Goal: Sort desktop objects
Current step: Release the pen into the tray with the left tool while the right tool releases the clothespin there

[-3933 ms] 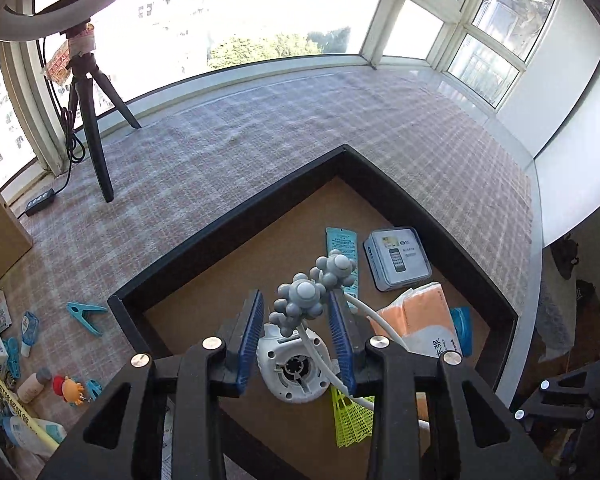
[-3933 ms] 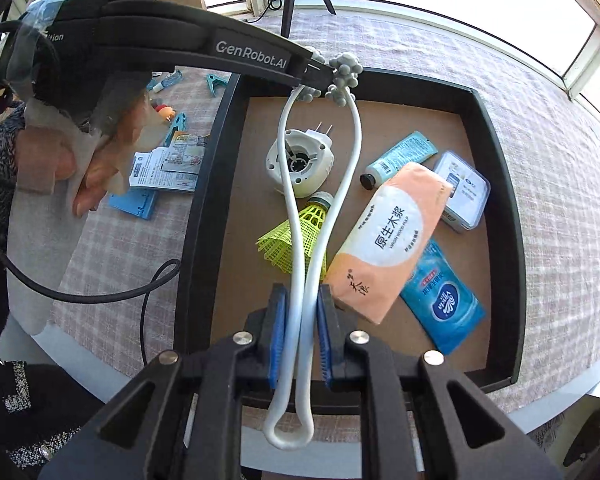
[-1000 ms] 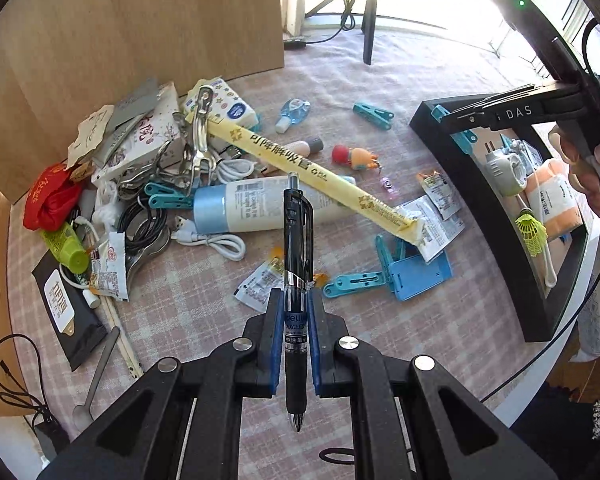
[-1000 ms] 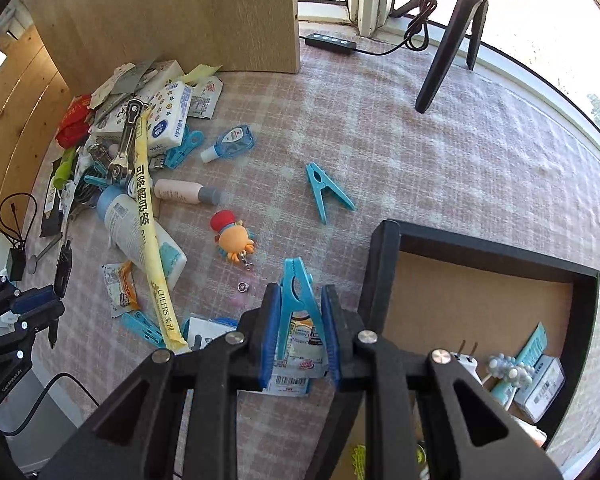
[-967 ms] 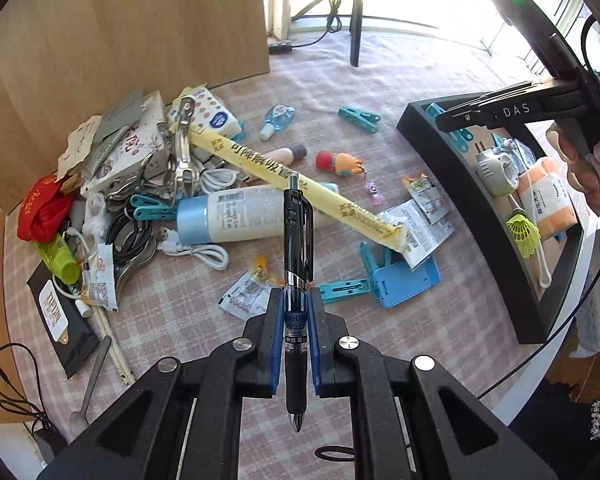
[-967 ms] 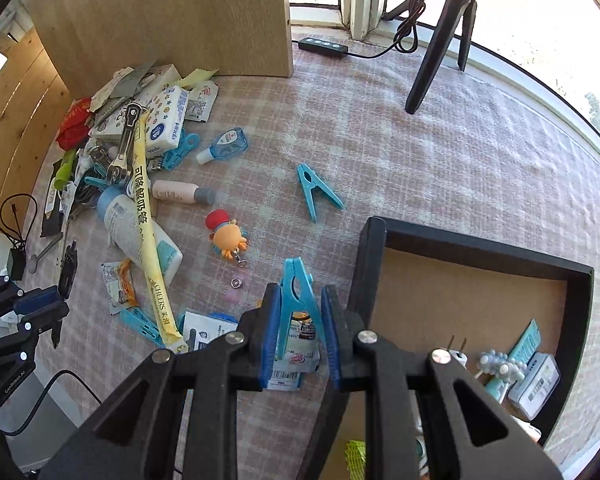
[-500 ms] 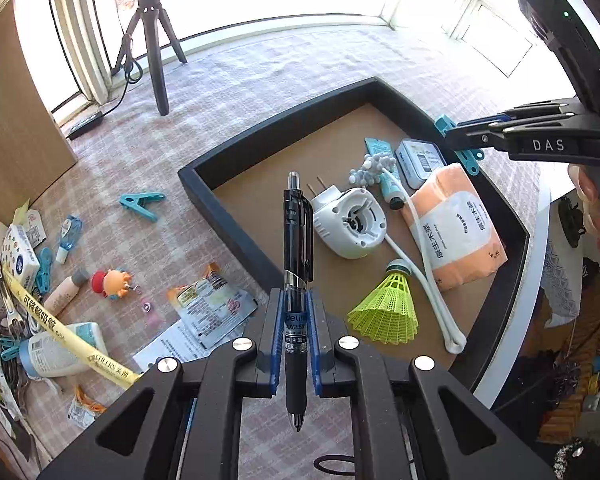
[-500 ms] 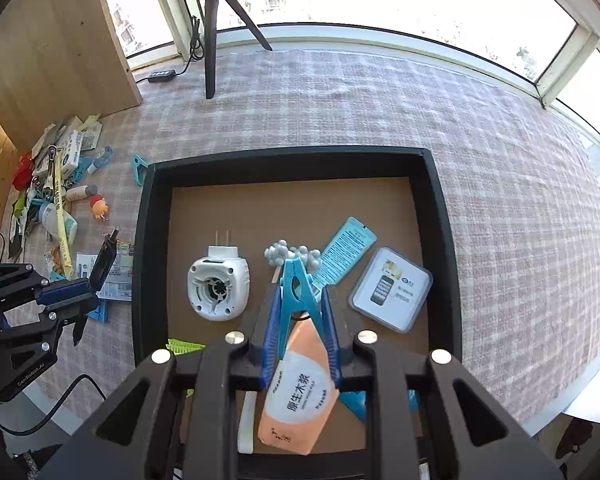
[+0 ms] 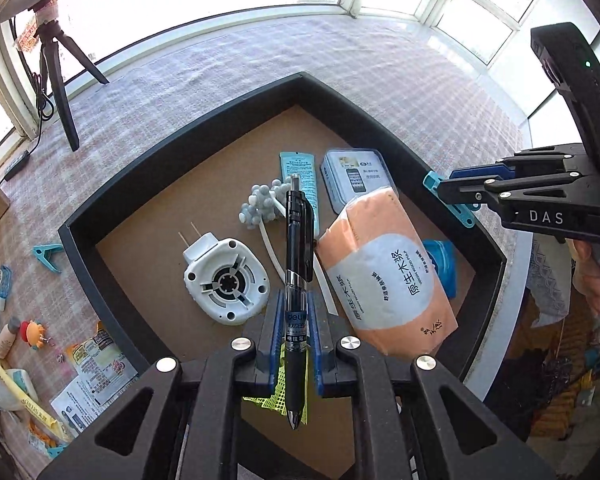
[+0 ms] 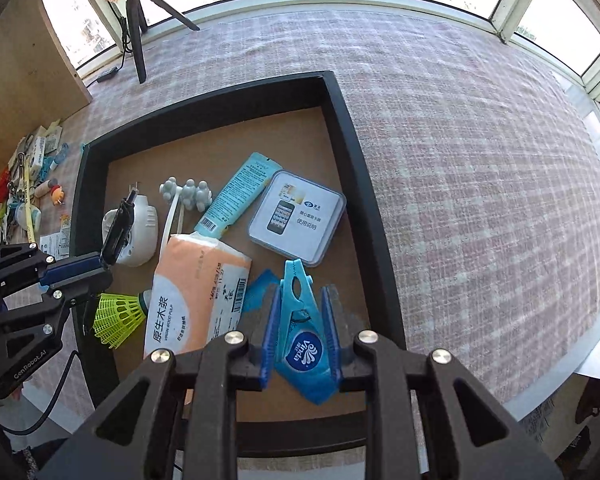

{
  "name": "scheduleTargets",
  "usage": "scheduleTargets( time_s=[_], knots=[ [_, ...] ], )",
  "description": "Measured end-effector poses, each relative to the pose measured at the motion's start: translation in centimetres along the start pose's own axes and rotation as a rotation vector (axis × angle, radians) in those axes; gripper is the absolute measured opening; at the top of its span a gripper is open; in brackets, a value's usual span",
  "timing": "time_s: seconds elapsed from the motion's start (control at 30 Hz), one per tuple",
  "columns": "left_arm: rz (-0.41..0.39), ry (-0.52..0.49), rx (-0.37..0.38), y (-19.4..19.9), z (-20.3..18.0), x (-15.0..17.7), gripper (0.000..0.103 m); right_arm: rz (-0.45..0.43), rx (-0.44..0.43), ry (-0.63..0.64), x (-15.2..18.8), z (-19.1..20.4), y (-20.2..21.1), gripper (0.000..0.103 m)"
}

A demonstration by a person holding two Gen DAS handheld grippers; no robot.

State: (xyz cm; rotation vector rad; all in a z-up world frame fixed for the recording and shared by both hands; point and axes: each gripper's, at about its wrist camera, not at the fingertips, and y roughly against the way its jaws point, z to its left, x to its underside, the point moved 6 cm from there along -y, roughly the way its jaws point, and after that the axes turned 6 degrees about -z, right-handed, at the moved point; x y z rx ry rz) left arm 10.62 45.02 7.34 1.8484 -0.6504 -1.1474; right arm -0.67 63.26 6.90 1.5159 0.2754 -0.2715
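Note:
My left gripper (image 9: 294, 312) is shut on a black pen (image 9: 298, 240) and holds it above the black tray (image 9: 204, 120). My right gripper (image 10: 300, 320) has its jaws parted around a blue clothes peg (image 10: 298, 300), which rests between the pads over the tray's near right part. The tray (image 10: 352, 152) holds an orange tissue pack (image 9: 384, 276), a white plug adapter (image 9: 226, 280), a yellow shuttlecock (image 10: 118, 318), a grey-headed massager (image 9: 260, 208), a teal tube (image 10: 238, 196), a clear card box (image 10: 298, 216) and a blue tissue packet (image 10: 306, 364).
A pile of loose items (image 9: 16, 344) lies on the checked cloth left of the tray, with a blue peg (image 9: 48, 256) and an orange toy (image 9: 34, 332). A tripod (image 9: 60, 80) stands at the back left. A wooden board (image 10: 24, 56) stands at the far left.
Both grippers have come lower over the tray. The right gripper's jaws have parted around the blue peg. The left still grips the pen.

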Motion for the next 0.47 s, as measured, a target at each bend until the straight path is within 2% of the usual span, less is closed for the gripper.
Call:
scheduleTargets(
  time_s=[0.03,0.07,0.1,0.27,0.33,0.47],
  knots=[
    [-0.016,-0.003,-0.020,0.4,0.1,-0.1,0.042,-0.013,0.002,0.000,-0.2,0.1,0.2,0.038],
    [-0.031,-0.012,-0.033,0.8,0.3,-0.1,0.042,-0.025,0.005,0.004,-0.5,0.2,0.4,0.044],
    [-0.035,-0.019,-0.048,1.0,0.5,-0.1,0.041,-0.032,0.011,0.008,-0.7,0.3,0.5,0.046],
    [-0.051,0.015,-0.099,3.0,3.3,0.5,0.041,-0.063,-0.017,0.031,-2.2,2.3,1.1,0.046],
    [-0.057,0.045,-0.109,3.8,4.9,1.2,0.041,-0.078,-0.033,0.069,-3.0,3.7,1.3,0.046],
    [-0.066,0.113,-0.174,5.8,9.1,3.3,0.042,-0.105,-0.074,0.190,-4.5,7.9,1.5,0.046]
  ],
)
